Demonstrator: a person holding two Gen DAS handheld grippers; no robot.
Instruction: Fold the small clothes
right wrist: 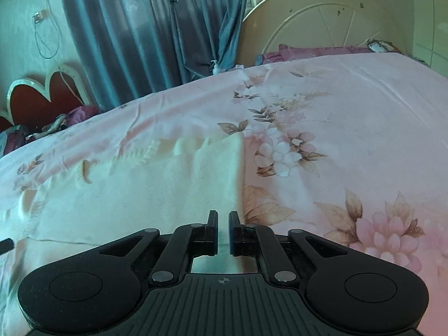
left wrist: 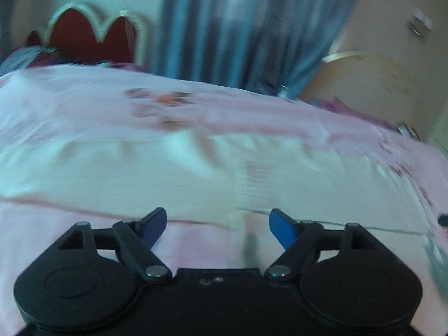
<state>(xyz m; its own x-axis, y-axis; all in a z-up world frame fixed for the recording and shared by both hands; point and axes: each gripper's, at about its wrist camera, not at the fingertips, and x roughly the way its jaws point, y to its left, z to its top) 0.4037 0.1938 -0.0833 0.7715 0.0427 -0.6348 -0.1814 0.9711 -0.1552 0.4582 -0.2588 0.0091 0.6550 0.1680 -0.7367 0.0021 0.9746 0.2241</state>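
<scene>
Cream garment (right wrist: 145, 190) lies flat just beyond right gripper (right wrist: 223, 231).

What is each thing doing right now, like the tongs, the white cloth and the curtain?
Left tongs: open wide, holding nothing.
Right tongs: slightly open, holding nothing.
White cloth: lying flat on the bed, far edge ruffled.
Flowery bedsheet: spread out, lightly creased.
Blue curtain: drawn closed.

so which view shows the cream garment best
The right wrist view: the cream garment is sharp there, with its ruffled far edge and straight right edge on the floral sheet. The left wrist view shows it too, but smeared by motion blur.
</scene>
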